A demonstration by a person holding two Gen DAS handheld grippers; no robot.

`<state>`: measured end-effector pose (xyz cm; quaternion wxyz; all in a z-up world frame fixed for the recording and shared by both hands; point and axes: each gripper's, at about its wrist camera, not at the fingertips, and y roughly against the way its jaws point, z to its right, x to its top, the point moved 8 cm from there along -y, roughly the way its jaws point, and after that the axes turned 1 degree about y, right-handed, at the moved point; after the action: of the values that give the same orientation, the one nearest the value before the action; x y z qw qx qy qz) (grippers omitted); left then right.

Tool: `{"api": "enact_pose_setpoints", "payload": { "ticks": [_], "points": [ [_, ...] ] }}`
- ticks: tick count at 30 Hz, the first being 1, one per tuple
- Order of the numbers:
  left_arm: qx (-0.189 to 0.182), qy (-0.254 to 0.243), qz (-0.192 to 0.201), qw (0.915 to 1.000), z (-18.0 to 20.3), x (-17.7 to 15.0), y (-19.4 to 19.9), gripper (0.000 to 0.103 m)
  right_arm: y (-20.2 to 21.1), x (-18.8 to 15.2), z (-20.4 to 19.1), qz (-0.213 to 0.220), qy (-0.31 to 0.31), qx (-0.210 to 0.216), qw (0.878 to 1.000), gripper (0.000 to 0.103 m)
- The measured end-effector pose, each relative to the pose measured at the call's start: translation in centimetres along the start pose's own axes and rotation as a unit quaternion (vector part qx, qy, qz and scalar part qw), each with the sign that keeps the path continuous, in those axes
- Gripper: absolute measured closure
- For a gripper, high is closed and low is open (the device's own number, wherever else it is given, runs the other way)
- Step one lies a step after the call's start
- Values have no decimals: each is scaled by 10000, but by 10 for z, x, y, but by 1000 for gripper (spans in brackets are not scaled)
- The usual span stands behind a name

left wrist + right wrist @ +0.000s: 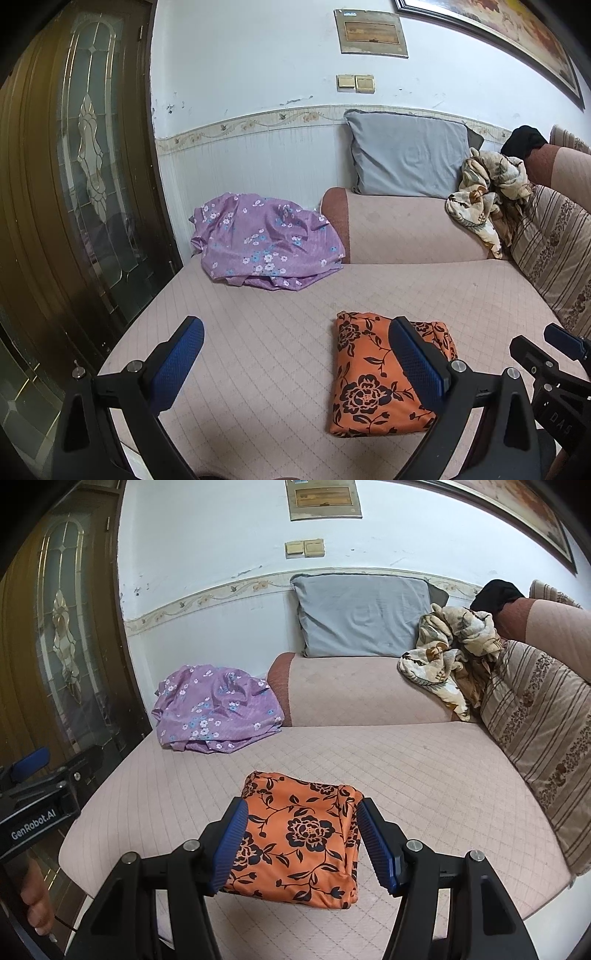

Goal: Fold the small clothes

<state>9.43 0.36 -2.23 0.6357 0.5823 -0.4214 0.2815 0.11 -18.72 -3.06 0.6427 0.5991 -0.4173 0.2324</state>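
One folded floral orange cloth [299,834], rectangular.

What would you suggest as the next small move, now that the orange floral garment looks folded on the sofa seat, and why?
Probably reach the left gripper toward the purple floral garment and bring it forward. The orange floral garment already lies as a compact folded packet, both grippers are open and hold nothing, and the purple one lies crumpled at the back of the seat, on the left gripper's side.
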Motion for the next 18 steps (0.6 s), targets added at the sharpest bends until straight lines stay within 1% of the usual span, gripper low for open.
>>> {"api": "enact_pose_setpoints", "payload": {
  "ticks": [6, 18],
  "points": [
    [19, 46, -95, 9999, -5, -4, -3, 3, 1, 0, -1, -9, -15, 9, 10000, 37],
    [57, 90, -123, 9999, -13, -9, -4, 3, 2, 2, -10, -8, 37, 13, 10000, 37]
  ]
}}
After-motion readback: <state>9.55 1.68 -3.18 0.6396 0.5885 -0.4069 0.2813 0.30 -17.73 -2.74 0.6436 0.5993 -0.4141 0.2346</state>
